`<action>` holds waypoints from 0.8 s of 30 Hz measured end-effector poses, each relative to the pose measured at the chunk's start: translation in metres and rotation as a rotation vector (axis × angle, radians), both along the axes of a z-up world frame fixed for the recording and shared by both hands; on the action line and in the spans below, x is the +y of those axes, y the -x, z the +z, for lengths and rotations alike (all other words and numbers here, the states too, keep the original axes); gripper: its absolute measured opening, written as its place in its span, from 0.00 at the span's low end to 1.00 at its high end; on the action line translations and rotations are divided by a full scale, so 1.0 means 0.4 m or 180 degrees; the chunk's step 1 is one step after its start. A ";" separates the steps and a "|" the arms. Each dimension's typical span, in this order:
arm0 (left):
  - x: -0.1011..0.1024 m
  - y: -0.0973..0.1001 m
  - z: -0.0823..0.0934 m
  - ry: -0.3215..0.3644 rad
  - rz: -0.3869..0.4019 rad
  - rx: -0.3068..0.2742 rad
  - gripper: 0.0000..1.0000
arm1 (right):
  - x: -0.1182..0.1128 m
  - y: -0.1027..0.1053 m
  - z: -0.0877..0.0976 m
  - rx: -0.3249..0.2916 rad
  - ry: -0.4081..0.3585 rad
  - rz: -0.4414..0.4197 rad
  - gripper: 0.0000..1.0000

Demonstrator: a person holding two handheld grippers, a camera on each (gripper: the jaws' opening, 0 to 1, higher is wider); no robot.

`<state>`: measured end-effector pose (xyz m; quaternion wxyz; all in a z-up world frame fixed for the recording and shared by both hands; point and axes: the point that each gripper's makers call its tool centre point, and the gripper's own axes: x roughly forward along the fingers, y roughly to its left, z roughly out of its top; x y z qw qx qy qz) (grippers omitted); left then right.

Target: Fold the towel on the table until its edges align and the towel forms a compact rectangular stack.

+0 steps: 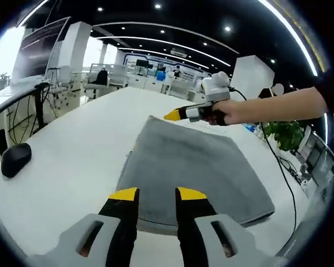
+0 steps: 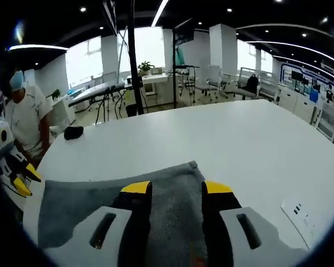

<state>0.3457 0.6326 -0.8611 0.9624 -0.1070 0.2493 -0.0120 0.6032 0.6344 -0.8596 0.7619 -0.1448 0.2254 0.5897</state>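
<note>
Towel [image 1: 189, 172] flat beneath both open claws

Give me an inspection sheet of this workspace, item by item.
Surface: white table, large, curved edge.
Job's things: grey towel, lying flat, unheld.
Clutter: black mouse-like object near the table edge.
Grippers: left gripper open over the towel's near edge; right gripper open above the towel, hand-held.
Cables: black cable trailing across the table past the towel.
Surroundings: open office, desks, chairs, green plant, a person standing by.
</note>
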 end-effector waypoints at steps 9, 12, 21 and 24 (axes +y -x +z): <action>-0.093 -0.009 0.025 -0.0029 -0.0302 -0.0029 0.31 | -0.116 -0.010 0.029 0.0060 0.0119 -0.0049 0.36; -0.126 -0.013 0.033 -0.0041 -0.0396 -0.0024 0.31 | -0.148 -0.026 0.025 0.0053 0.0131 -0.0100 0.36; -0.224 -0.022 0.075 -0.0077 -0.0736 -0.0059 0.30 | -0.228 -0.030 0.041 0.0003 0.0174 -0.0197 0.36; -0.266 -0.025 0.086 -0.0100 -0.0895 -0.0056 0.31 | -0.275 -0.029 0.045 -0.0132 0.0250 -0.0186 0.35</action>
